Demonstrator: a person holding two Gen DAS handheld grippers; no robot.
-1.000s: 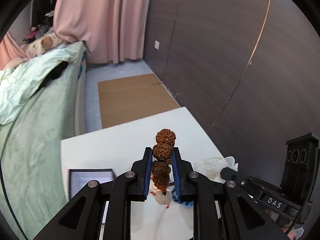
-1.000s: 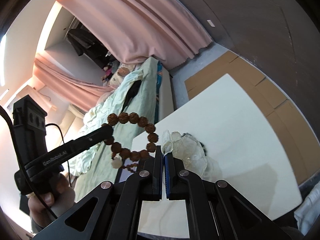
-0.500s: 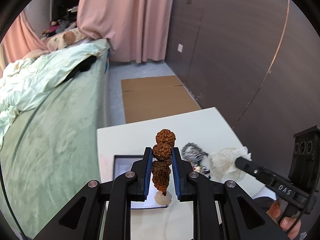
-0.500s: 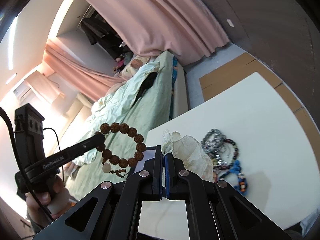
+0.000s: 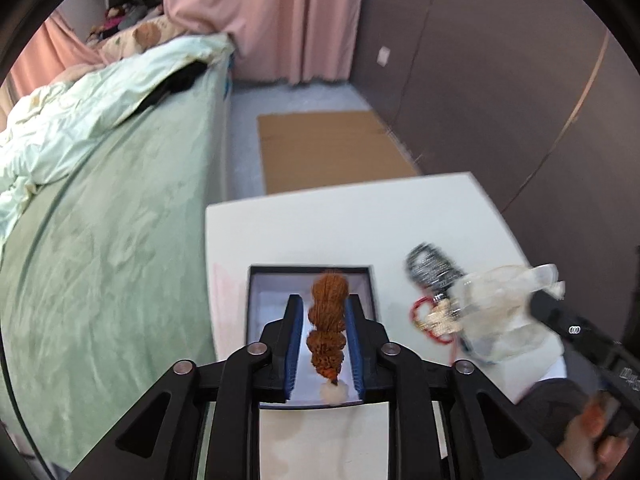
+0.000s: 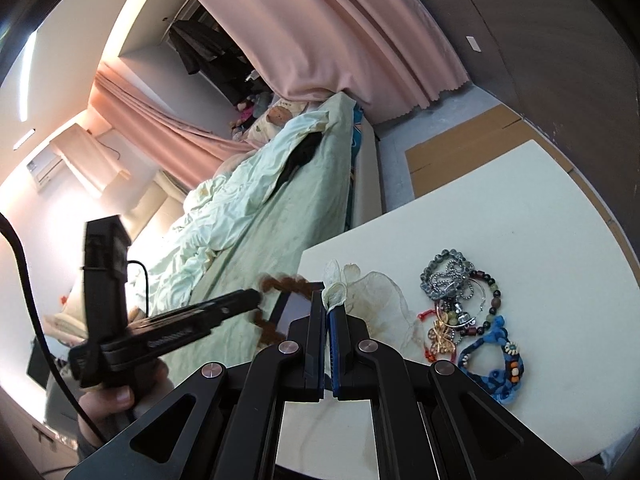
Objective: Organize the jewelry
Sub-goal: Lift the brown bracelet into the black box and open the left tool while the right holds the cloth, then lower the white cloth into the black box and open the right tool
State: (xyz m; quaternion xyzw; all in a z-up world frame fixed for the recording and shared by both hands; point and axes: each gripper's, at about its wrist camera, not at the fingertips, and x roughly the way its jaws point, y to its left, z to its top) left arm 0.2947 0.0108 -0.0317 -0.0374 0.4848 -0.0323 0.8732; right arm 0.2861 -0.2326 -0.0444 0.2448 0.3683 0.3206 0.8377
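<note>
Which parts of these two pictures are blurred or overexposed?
Left wrist view: the clear plastic bag and the brown rough-beaded bracelet are motion-blurred. Right wrist view: the left claw smears, and the wall at left glares white.

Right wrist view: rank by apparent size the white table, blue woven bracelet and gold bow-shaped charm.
1. White table
2. Blue woven bracelet
3. Gold bow-shaped charm
</note>
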